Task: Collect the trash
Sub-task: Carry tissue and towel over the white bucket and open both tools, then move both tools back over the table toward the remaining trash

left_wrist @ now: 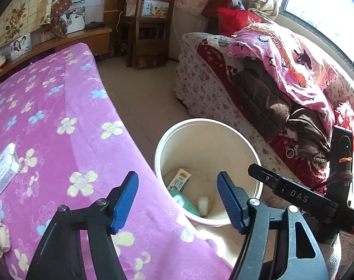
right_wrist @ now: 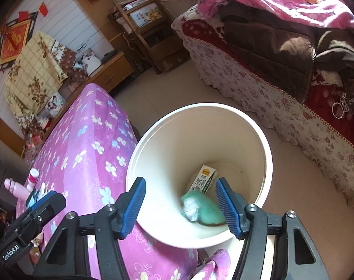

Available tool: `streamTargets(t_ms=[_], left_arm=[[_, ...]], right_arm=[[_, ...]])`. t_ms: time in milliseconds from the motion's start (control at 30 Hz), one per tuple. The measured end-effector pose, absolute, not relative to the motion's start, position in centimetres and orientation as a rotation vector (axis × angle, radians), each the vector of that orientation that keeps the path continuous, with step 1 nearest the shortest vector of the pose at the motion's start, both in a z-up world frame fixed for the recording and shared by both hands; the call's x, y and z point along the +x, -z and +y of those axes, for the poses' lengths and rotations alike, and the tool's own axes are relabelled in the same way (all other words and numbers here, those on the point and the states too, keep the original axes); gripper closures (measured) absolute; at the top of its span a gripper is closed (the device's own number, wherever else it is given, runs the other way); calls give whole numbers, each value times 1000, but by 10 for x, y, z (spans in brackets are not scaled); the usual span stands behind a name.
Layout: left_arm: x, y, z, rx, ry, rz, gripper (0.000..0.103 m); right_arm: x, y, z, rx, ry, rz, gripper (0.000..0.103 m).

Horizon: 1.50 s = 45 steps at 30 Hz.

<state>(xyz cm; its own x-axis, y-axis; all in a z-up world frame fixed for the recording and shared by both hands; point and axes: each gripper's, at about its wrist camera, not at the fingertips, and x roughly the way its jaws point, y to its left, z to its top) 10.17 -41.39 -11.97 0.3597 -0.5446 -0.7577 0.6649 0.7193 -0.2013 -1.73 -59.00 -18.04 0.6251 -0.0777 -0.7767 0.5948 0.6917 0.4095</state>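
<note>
Trash is seen inside the white bucket (left_wrist: 208, 170), which is taken as the landmark throughout. In the left wrist view, the bucket is set on the tiled floor between the pink flowered bed cover (left_wrist: 60, 121) and the floral sofa (left_wrist: 223, 88). A milk carton (left_wrist: 179, 179), a green packet (left_wrist: 185, 200) and a small white lump (left_wrist: 203, 204), possibly crumpled tissue, are found at the bucket's bottom. The left gripper (left_wrist: 178, 200) is held above the bucket's near rim, its blue fingers spread wide with nothing between them. Left of the bucket, on the bed cover, a small printed box (left_wrist: 4, 170) is laid flat. The right gripper's body (left_wrist: 300, 198) is seen to the bucket's right.

In the right wrist view, the bucket (right_wrist: 153, 163) is looked into from above. The milk carton (right_wrist: 203, 179) lies at the bottom, with the green packet (right_wrist: 203, 207) just beside it, white tissue showing at the packet's end. The right gripper (right_wrist: 180, 204) is poised over the bucket's mouth, its fingers wide apart and empty. Left of the bucket, on the bed cover (right_wrist: 88, 144), a pink-capped white bottle (right_wrist: 32, 178) stands.
</note>
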Motion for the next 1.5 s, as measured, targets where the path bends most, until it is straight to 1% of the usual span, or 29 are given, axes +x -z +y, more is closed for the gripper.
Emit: streamTargets(t_ms=[267, 533, 967, 1500], left_arm=[[94, 111, -395, 178, 735, 881, 32], [88, 98, -355, 193, 638, 825, 32], [75, 72, -268, 173, 498, 736, 32], [83, 69, -148, 85, 330, 735, 32]], right_arm=[[-14, 164, -563, 627, 405, 809, 37], [-10, 142, -525, 549, 376, 789, 37], [5, 108, -443, 487, 238, 761, 37], [42, 90, -334, 363, 39, 793, 37]])
